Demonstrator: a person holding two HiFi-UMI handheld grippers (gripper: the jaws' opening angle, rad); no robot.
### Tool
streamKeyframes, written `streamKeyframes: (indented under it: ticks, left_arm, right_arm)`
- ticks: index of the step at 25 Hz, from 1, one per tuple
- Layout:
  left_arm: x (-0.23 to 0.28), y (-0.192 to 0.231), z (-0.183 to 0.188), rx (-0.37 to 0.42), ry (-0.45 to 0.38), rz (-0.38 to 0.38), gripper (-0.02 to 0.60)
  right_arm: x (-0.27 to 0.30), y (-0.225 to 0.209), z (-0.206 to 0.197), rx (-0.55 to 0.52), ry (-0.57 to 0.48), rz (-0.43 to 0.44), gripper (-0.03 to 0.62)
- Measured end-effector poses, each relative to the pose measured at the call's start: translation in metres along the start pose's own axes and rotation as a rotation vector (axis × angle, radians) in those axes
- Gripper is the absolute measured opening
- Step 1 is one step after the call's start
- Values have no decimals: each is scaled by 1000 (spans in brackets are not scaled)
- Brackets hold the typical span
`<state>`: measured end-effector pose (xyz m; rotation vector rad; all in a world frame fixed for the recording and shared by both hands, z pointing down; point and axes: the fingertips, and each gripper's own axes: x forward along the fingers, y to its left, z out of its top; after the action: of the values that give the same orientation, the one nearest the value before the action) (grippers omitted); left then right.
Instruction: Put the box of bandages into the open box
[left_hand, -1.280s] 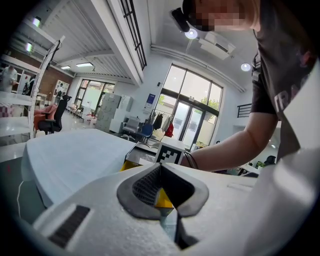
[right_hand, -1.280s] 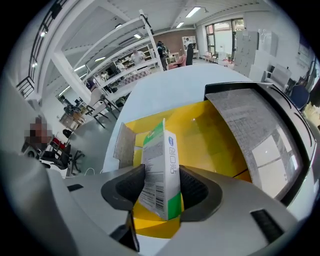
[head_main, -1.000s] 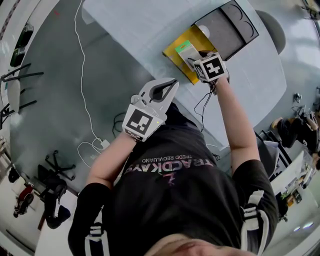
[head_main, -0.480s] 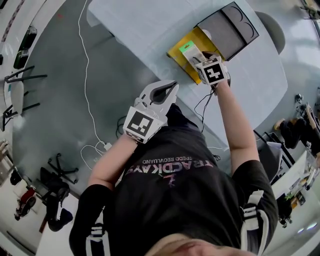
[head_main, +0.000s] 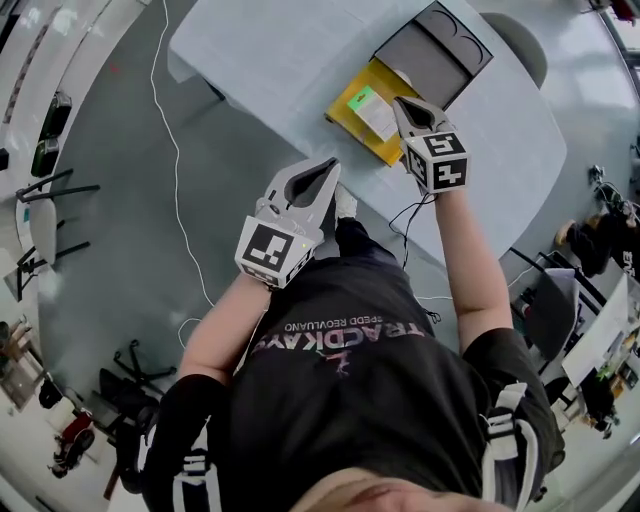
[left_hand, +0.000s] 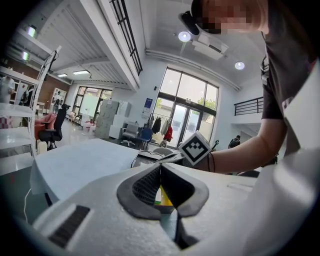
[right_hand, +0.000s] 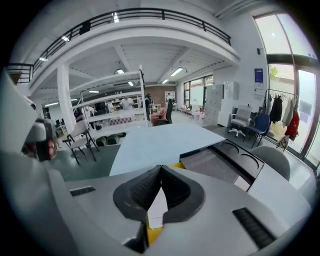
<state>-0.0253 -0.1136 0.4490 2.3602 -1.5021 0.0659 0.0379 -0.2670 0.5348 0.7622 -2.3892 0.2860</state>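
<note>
The bandage box (head_main: 373, 112), white with a green end, lies flat inside the open yellow box (head_main: 350, 130) on the pale blue table (head_main: 280, 50). My right gripper (head_main: 401, 103) hangs just right of it, raised clear. Its jaws have just been closing and now stand shut with nothing between them. In the right gripper view the bandage box (right_hand: 157, 210) and the yellow box (right_hand: 152, 234) show below the shut right gripper (right_hand: 160, 167). My left gripper (head_main: 333, 163) stands shut and empty off the table's near edge. From the left gripper (left_hand: 160, 165), a sliver of the yellow box (left_hand: 165, 198) shows.
A black lid (head_main: 432, 52) with two round recesses lies open behind the yellow box. A dark cable (head_main: 408, 215) hangs over the table's near edge. A white cable (head_main: 165, 110) runs along the floor at left. A grey chair (head_main: 520, 45) stands beyond the table.
The right gripper has let go of the bandage box, risen away from the yellow box and shut. The bandage box stays lying in the yellow box. The left gripper has lifted slightly.
</note>
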Motion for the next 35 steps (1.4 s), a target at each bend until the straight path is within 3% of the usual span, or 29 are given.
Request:
streamKeyframes:
  ticks: [6, 16, 23, 35]
  left_arm:
    - [-16, 4, 28, 28, -32, -7, 17]
    - [-45, 1, 90, 68, -130, -66, 17]
    - [-71, -15, 107, 79, -156, -118, 17]
    - [-98, -39, 86, 92, -107, -180, 17]
  right_arm:
    - [-54, 24, 49, 112, -193, 6, 11]
    - [-152, 75, 105, 125, -424, -43, 11]
    - [-196, 113, 106, 124, -478, -87, 11]
    - [-230, 156, 79, 127, -474, -127, 11]
